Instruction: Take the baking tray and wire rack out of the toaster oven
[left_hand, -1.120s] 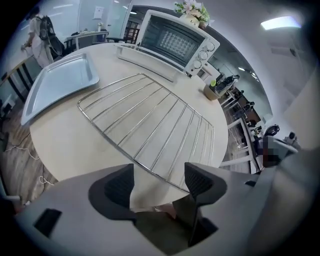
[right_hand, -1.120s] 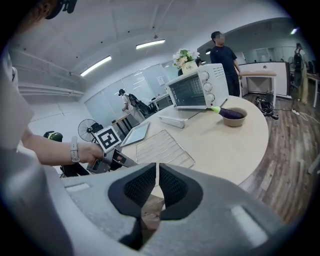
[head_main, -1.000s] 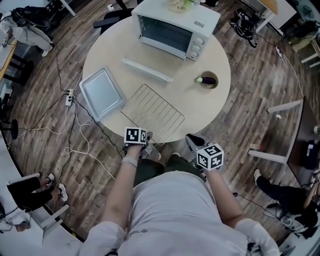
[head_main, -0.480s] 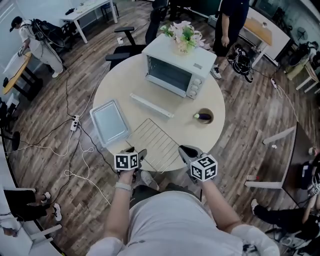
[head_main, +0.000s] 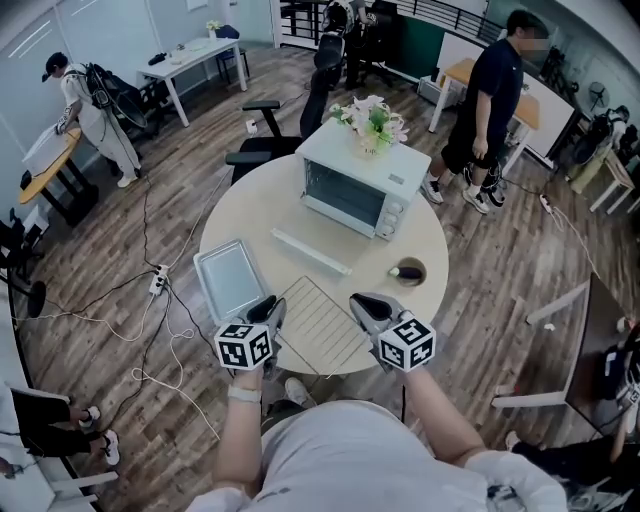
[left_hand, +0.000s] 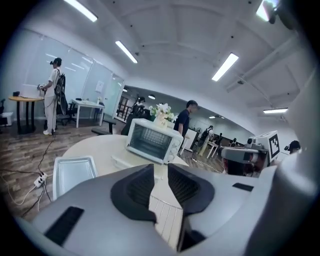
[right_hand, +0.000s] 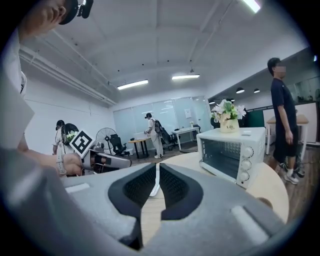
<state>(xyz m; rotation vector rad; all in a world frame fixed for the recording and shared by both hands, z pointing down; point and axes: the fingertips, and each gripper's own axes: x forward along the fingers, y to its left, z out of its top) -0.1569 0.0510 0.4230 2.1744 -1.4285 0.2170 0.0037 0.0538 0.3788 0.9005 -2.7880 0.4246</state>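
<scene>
The white toaster oven (head_main: 355, 192) (left_hand: 152, 141) (right_hand: 231, 150) stands at the far side of the round table (head_main: 250, 210), with its glass door shut. The silver baking tray (head_main: 228, 277) (left_hand: 72, 172) lies on the table's left. The wire rack (head_main: 318, 325) (left_hand: 167, 217) lies at the near edge. My left gripper (head_main: 268, 312) (left_hand: 161, 167) hovers raised over the near edge between tray and rack. Its jaws have just been closing and stand a narrow gap apart, with nothing between them. My right gripper (head_main: 365, 308) (right_hand: 156, 167) hovers right of the rack, empty, tips together.
A long white strip (head_main: 312, 251) lies in front of the oven. At the right of the table is a small bowl (head_main: 408, 271) with a dark thing in it. Flowers (head_main: 372, 118) stand on the oven. Cables (head_main: 165, 300) run over the floor at left, and people stand farther off.
Both grippers have risen from below the table's edge to its near rim. The left jaws have narrowed. The head view has tilted up and shows more of the room.
</scene>
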